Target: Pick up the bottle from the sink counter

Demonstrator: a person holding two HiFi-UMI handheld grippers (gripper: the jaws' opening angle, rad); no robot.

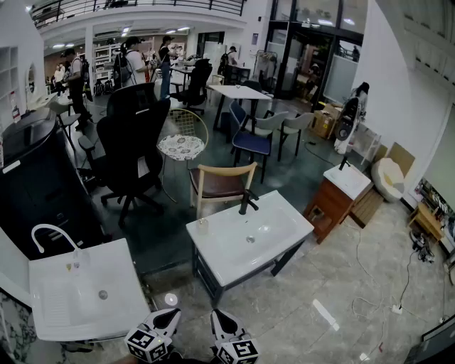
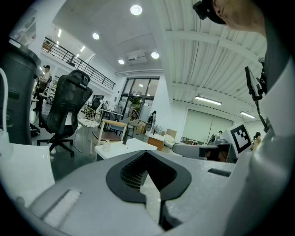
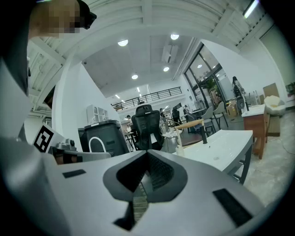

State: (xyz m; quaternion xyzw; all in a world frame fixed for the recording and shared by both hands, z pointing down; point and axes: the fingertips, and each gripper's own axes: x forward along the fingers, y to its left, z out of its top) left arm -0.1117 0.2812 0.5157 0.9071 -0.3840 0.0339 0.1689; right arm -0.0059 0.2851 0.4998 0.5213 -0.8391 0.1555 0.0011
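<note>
The place is a large open hall, part showroom and part office: a white sink unit [image 1: 220, 249], a second white sink [image 1: 64, 298] and a small wooden vanity [image 1: 328, 207] stand free on a polished tile floor [image 1: 341, 284]. Behind them are black office chairs [image 1: 131, 135], a white table [image 1: 238, 91] and standing people [image 1: 131, 60]. A railed mezzanine [image 1: 135, 8] and tall glass doors [image 1: 306, 53] close the far side.
</note>
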